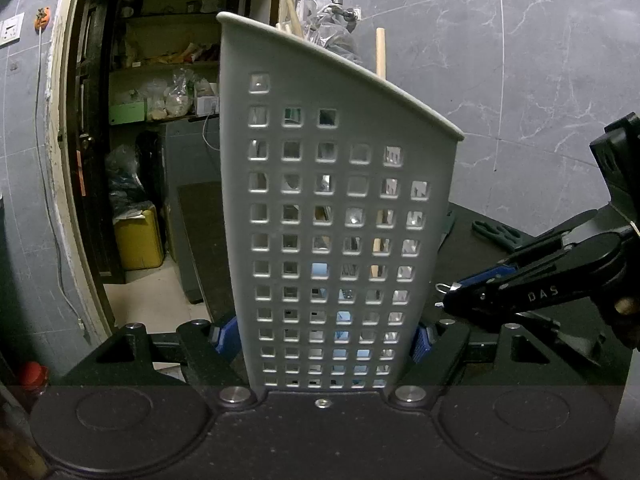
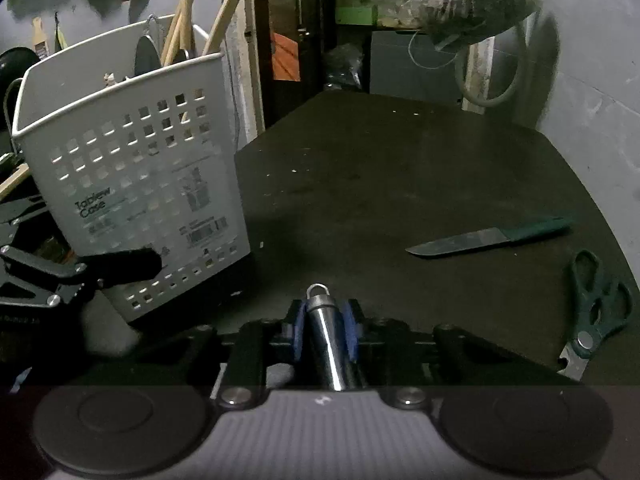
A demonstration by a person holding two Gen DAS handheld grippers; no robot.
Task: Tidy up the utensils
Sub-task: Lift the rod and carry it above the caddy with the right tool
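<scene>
A white perforated utensil holder (image 1: 340, 208) stands upright on the dark table, with wooden handles (image 1: 380, 54) sticking out of its top. My left gripper (image 1: 323, 340) is shut on it, its blue pads (image 1: 223, 338) pressing the holder's two sides near the base. My right gripper (image 2: 324, 322) is shut on a shiny metal utensil handle (image 2: 326, 336) with a hanging loop at its tip, just right of the holder (image 2: 132, 184). From the left wrist, the right gripper (image 1: 460, 292) comes in from the right with that metal tip poking out. The utensil's working end is hidden.
A green-handled knife (image 2: 488, 238) lies on the dark table (image 2: 380, 168) to the right, and green-handled scissors (image 2: 596, 304) lie near the right edge. A doorway with cluttered shelves (image 1: 160, 80) opens behind the table, and a grey tiled wall (image 1: 540, 60) stands beyond.
</scene>
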